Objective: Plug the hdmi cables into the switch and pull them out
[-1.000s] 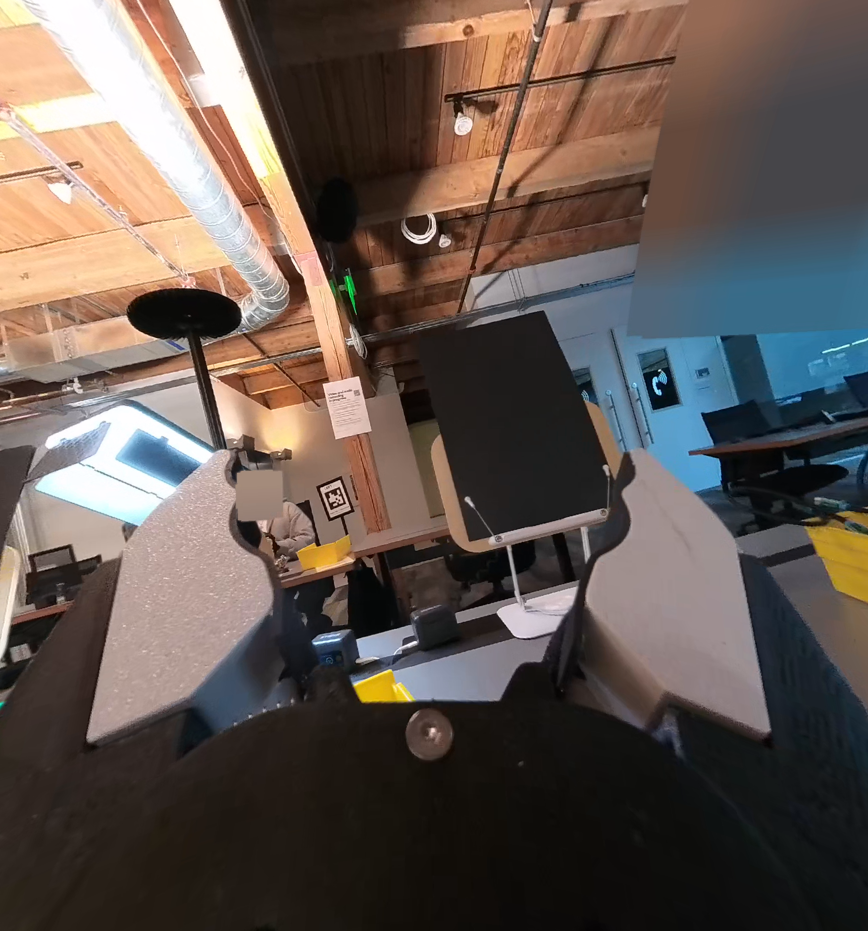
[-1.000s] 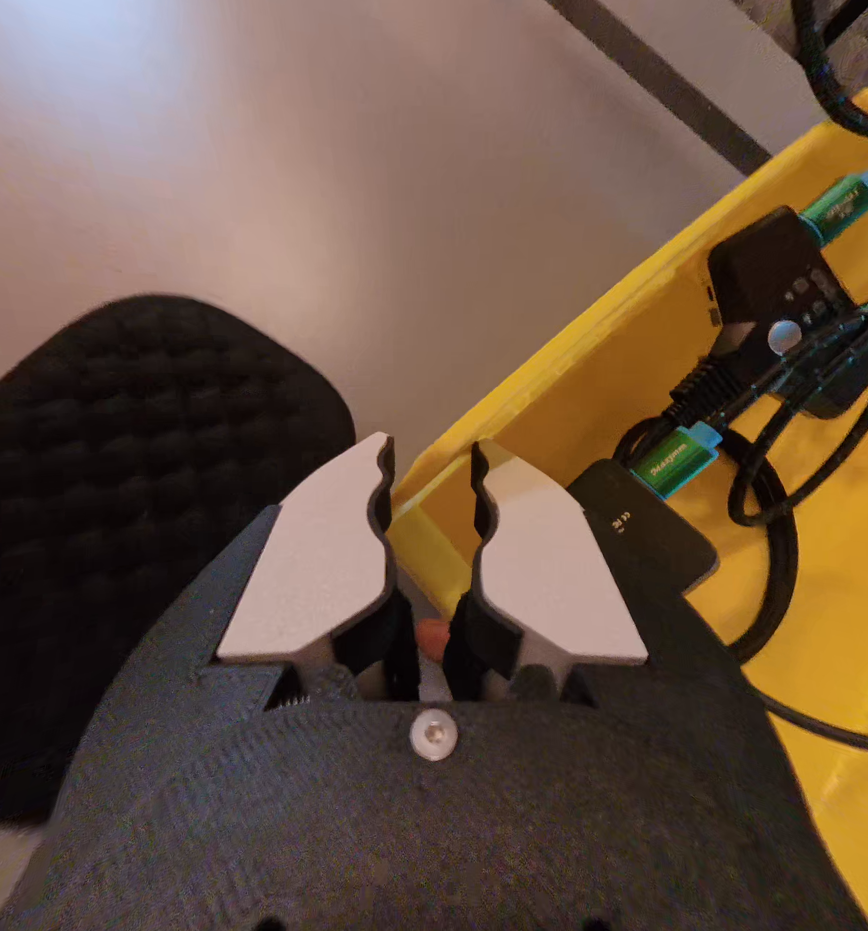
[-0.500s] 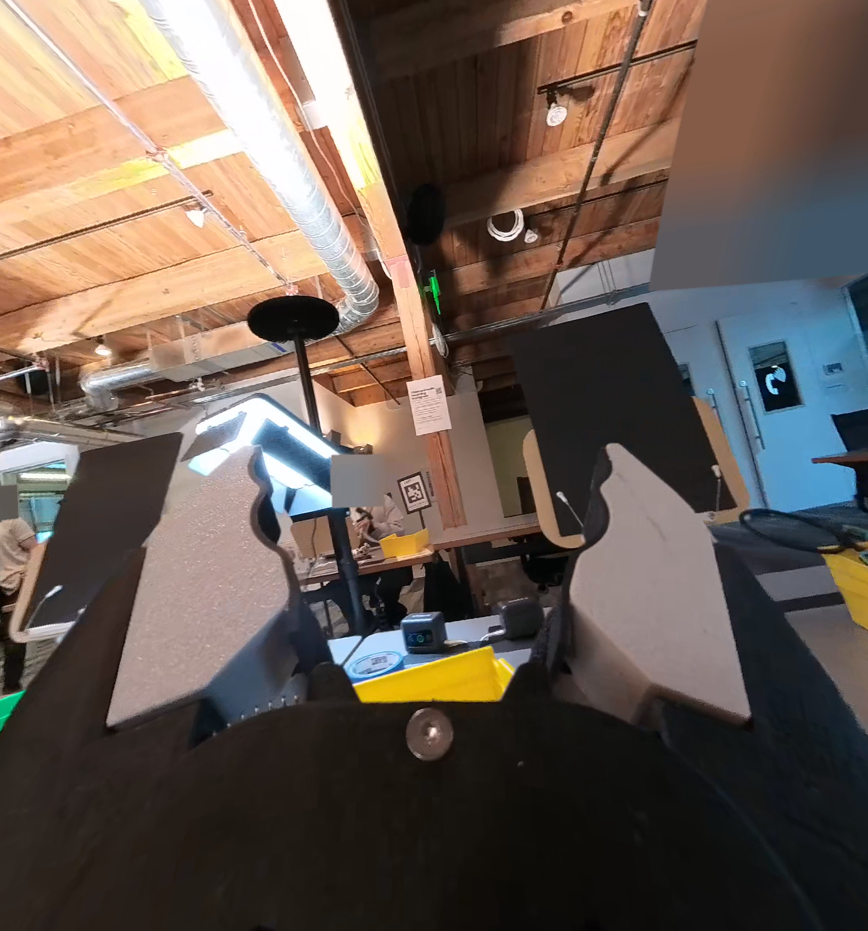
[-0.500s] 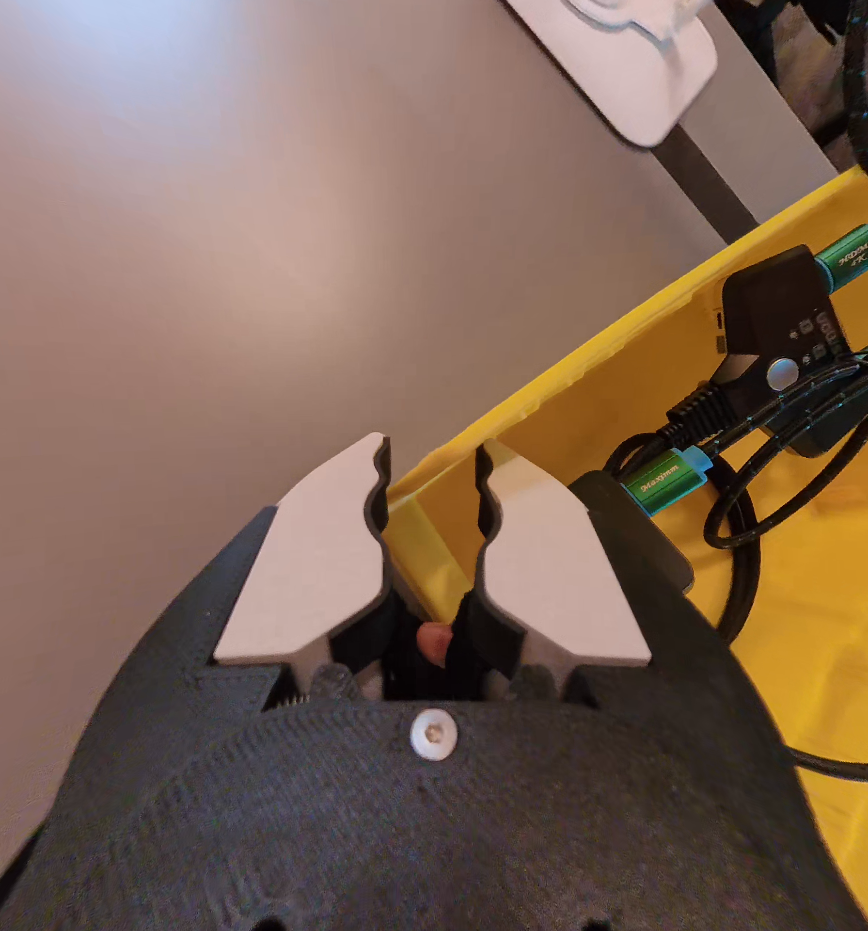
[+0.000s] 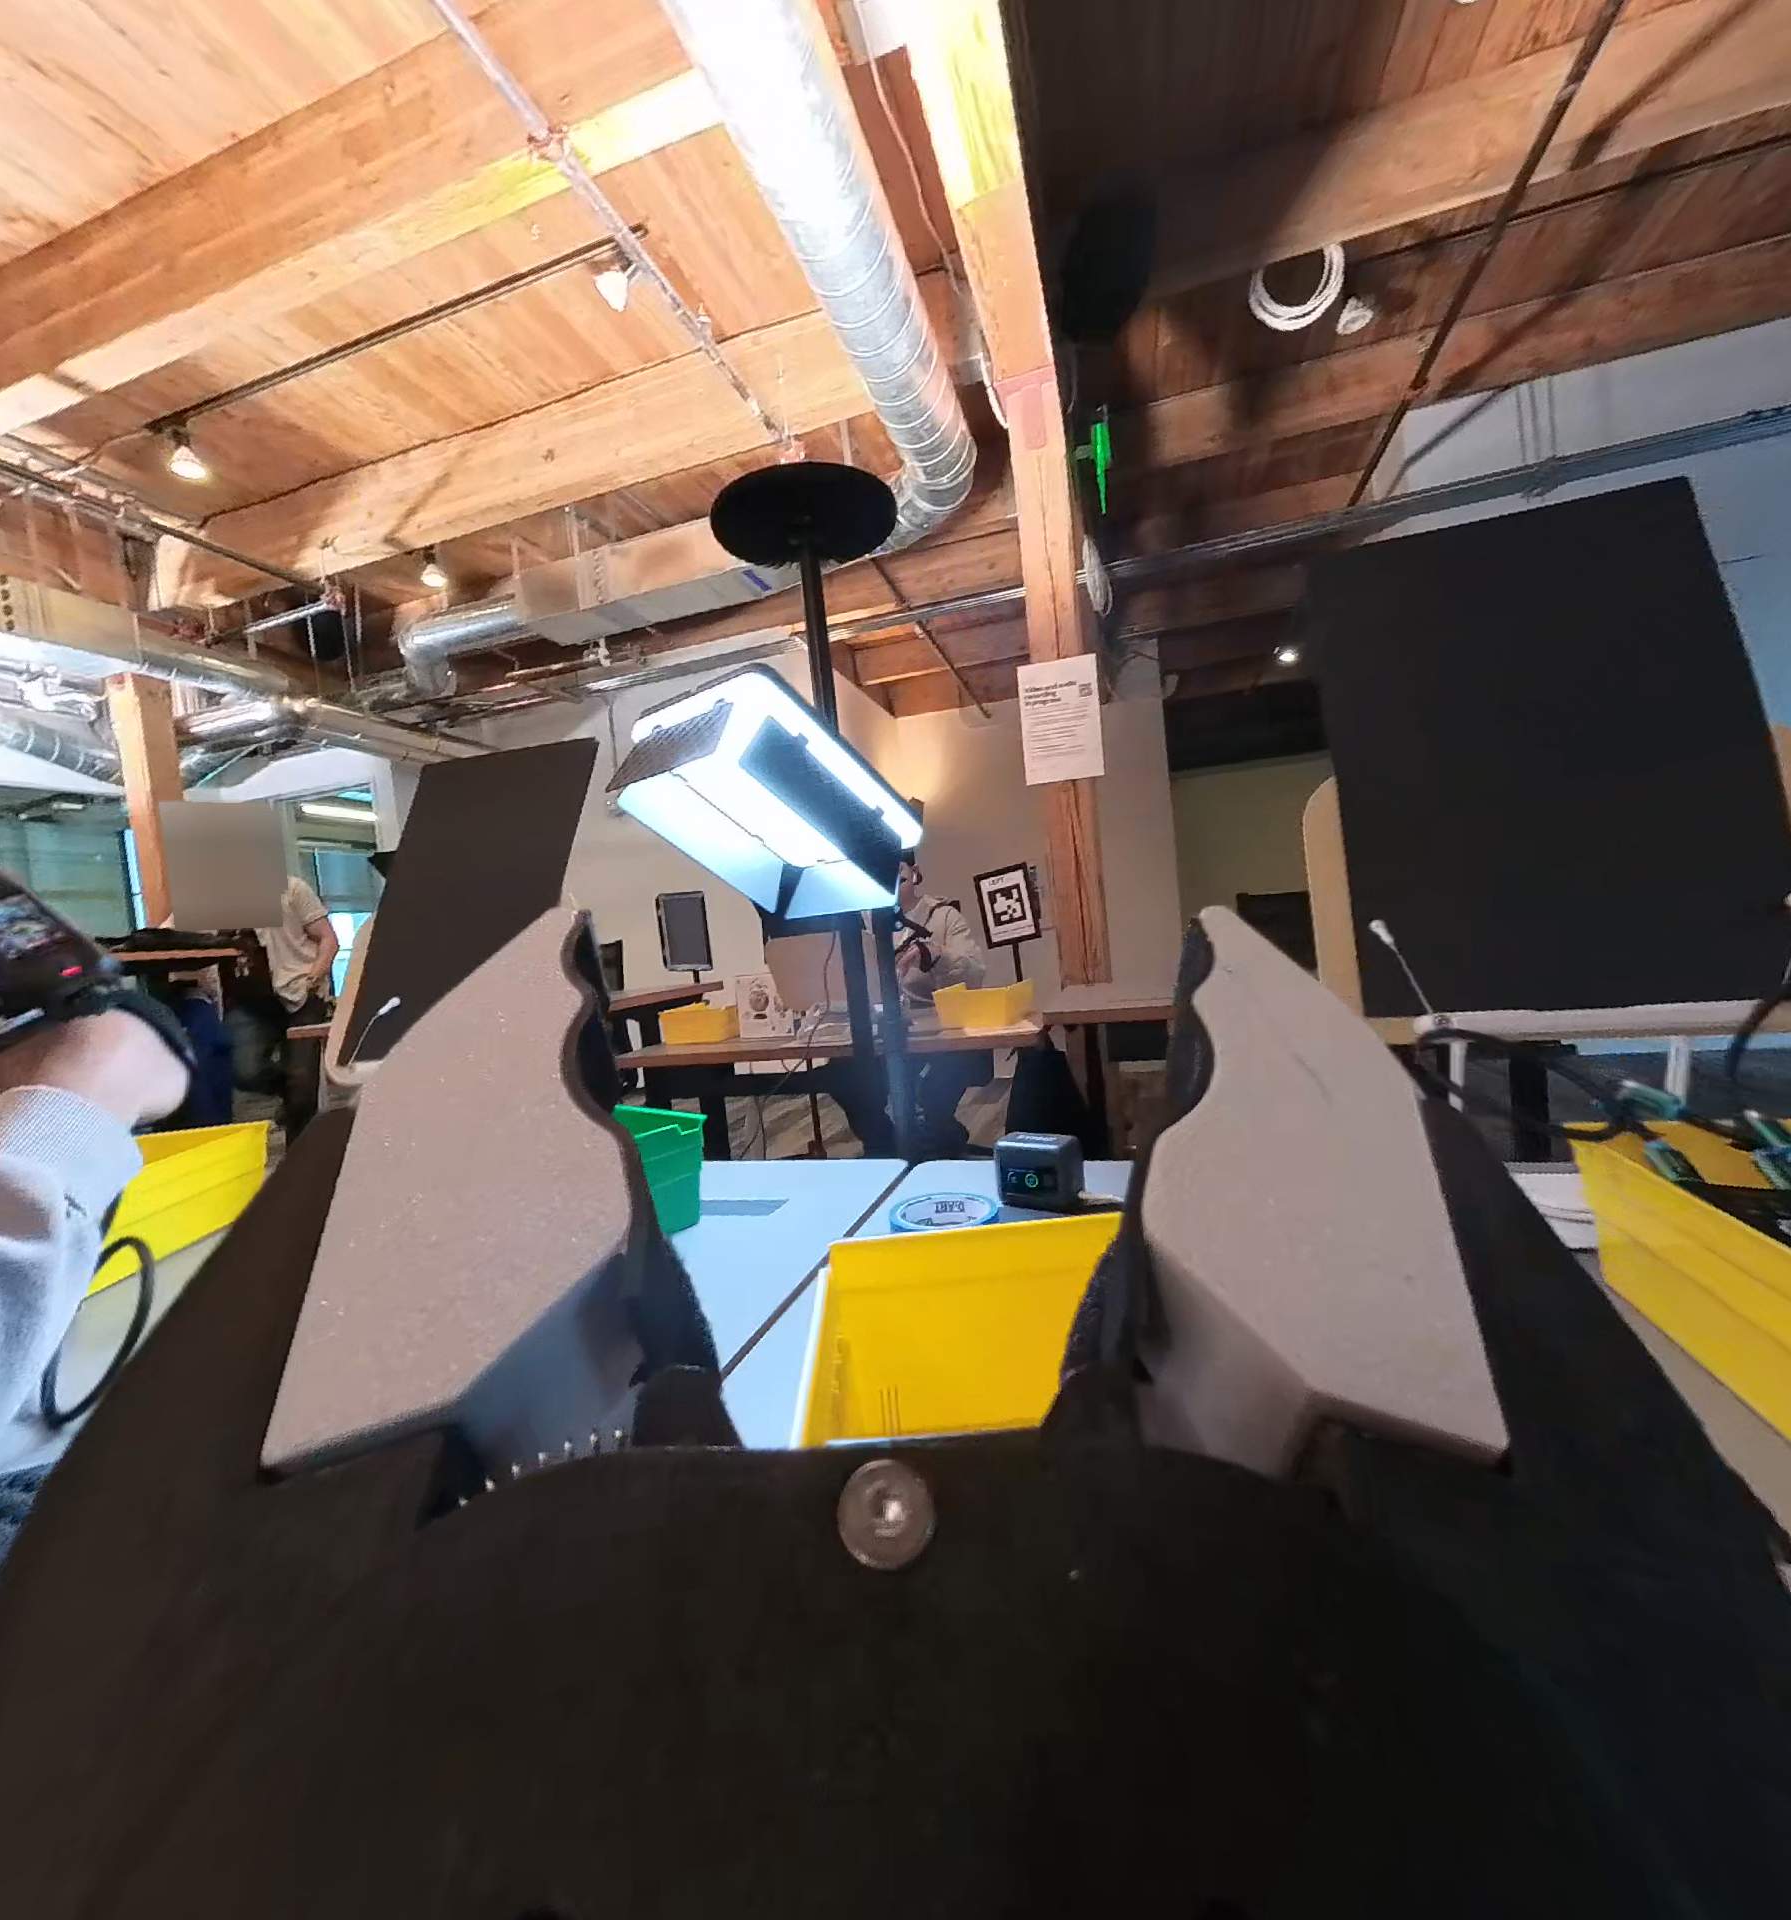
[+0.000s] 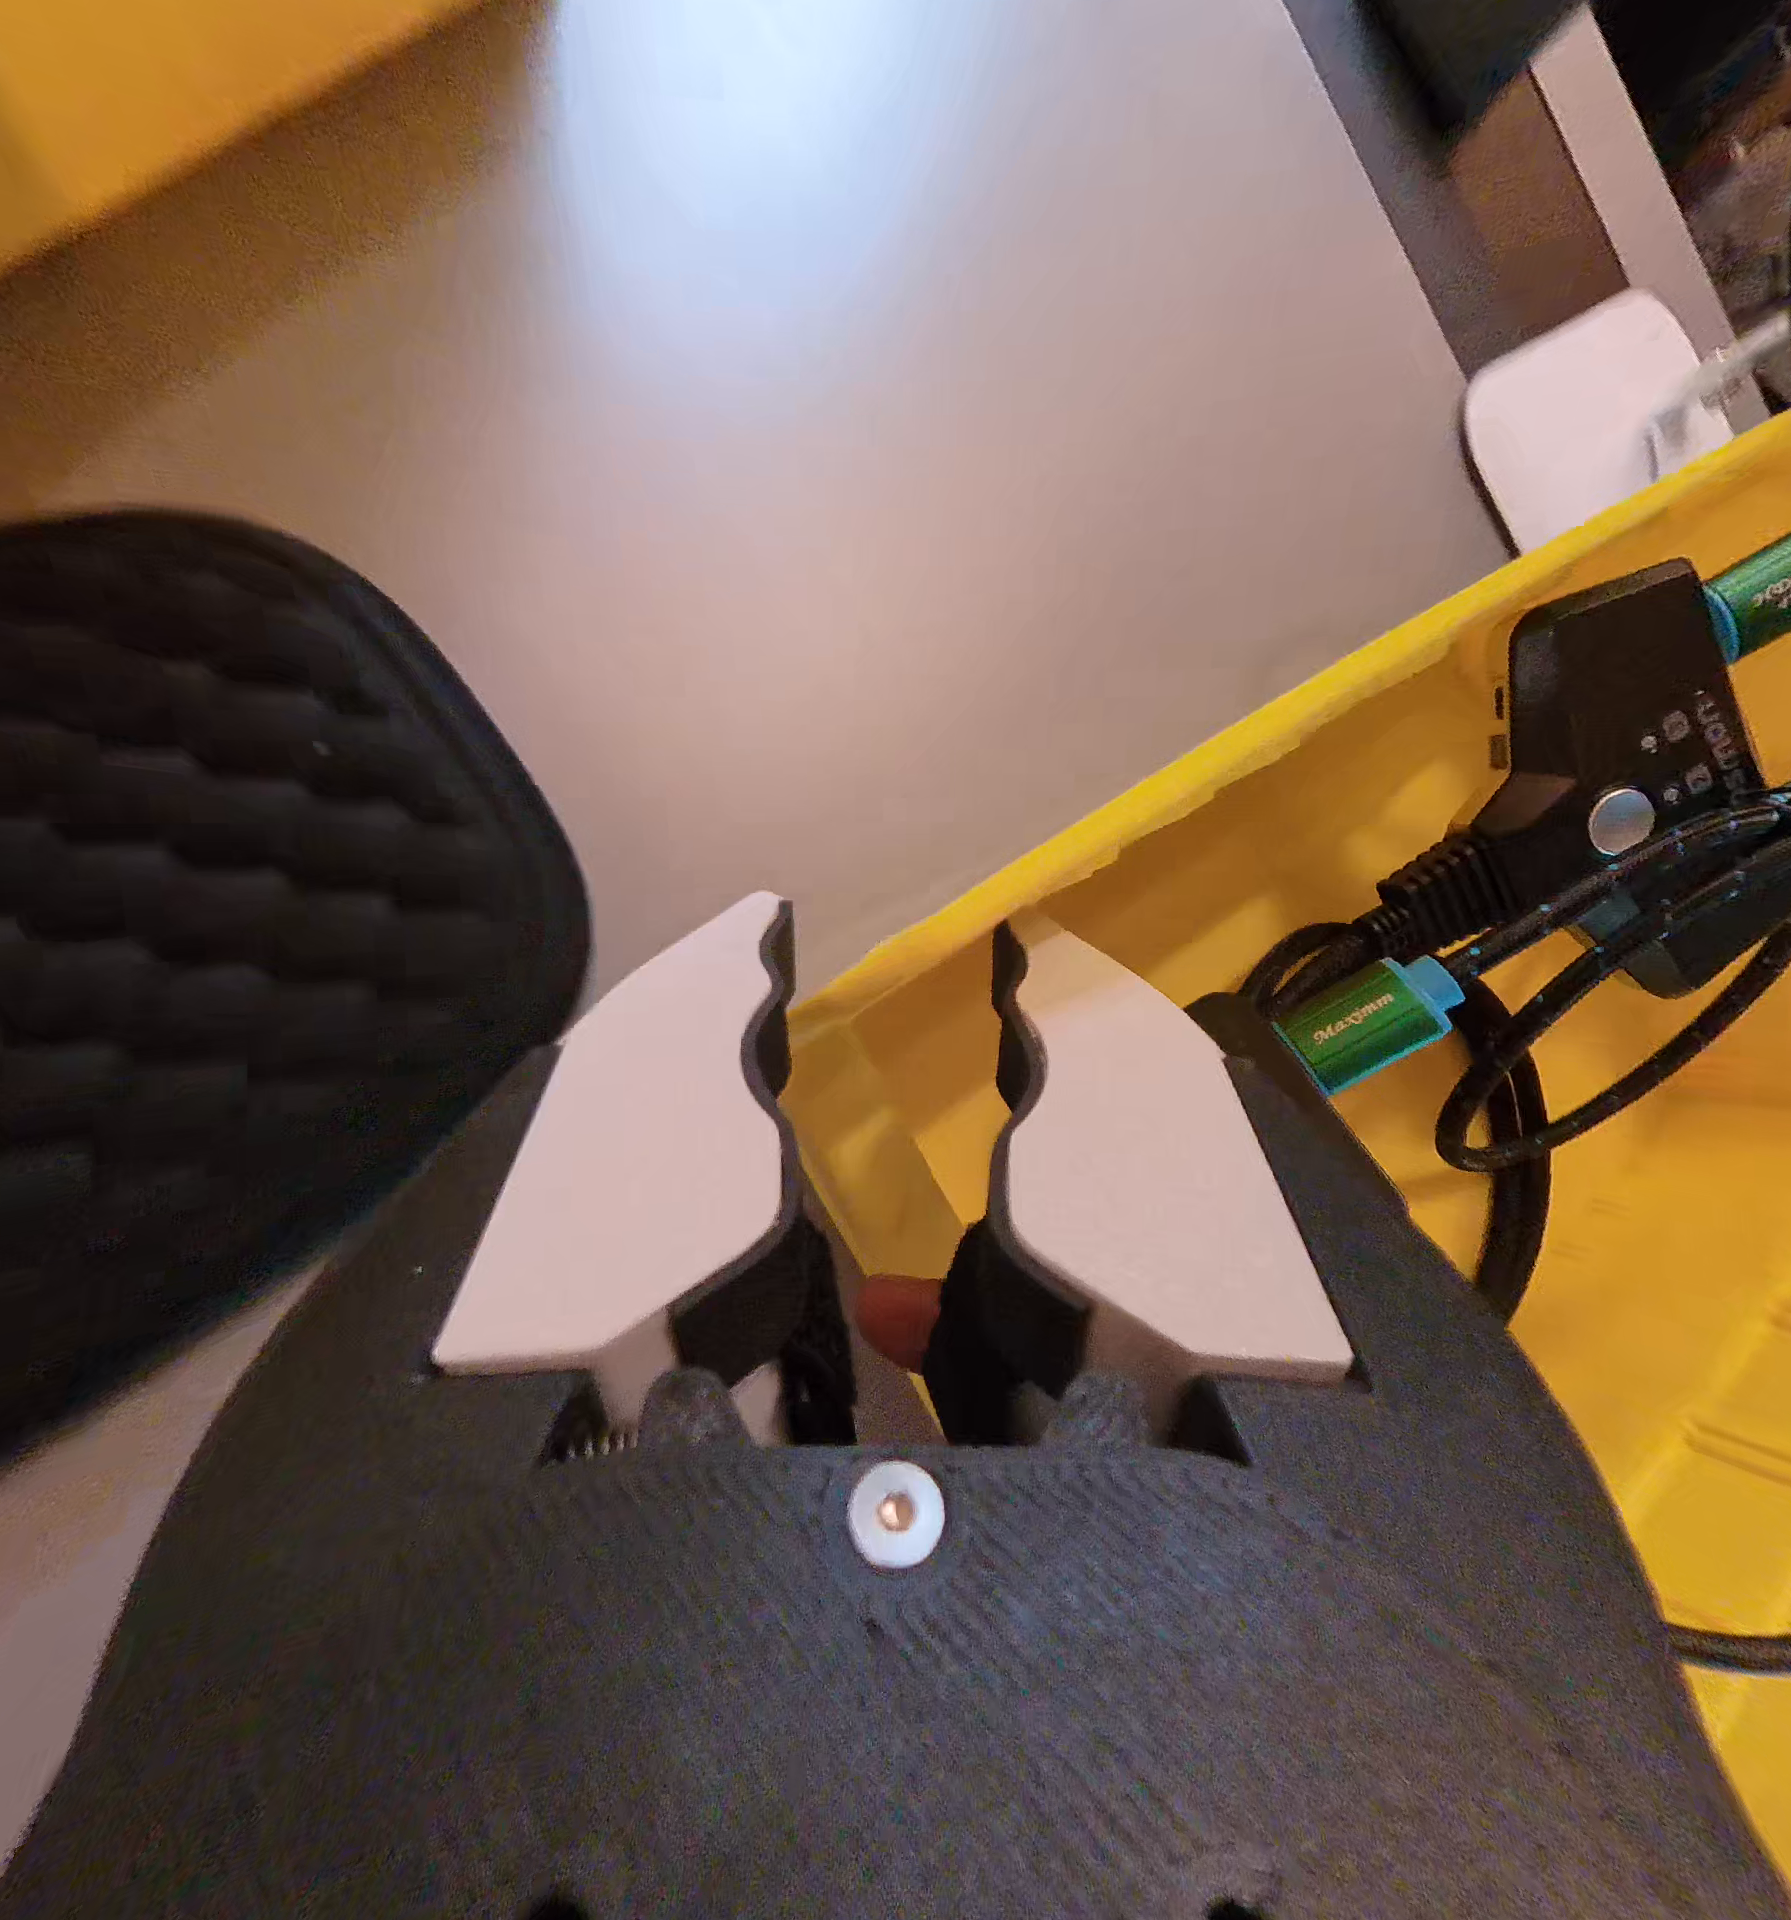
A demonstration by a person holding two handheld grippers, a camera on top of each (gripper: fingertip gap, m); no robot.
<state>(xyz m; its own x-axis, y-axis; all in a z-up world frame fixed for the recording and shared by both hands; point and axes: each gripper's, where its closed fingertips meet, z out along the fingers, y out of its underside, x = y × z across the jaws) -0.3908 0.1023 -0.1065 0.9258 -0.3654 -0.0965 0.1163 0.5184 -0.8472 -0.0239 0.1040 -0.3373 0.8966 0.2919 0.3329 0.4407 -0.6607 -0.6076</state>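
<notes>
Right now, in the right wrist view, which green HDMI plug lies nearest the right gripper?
The loose green plug near the right gripper, at the tray's near corner. The other green plugs sit farther off, at the black switch.

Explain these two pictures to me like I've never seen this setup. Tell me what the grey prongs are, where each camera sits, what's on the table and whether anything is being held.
There is no robot here: a person holds one two-finger tool in each hand, and each tool carries a camera that looks forward along its grey fingers.

In the left wrist view, the left tool is wide open and empty, pointing across a workshop. A small yellow bin sits just ahead of it.

In the right wrist view, the right tool looks down at a grey table. Its fingers stand slightly apart over the rim of a yellow tray and hold nothing. In the tray lie a black HDMI switch and black cables with green plugs. A black padded object lies to the left.
</notes>
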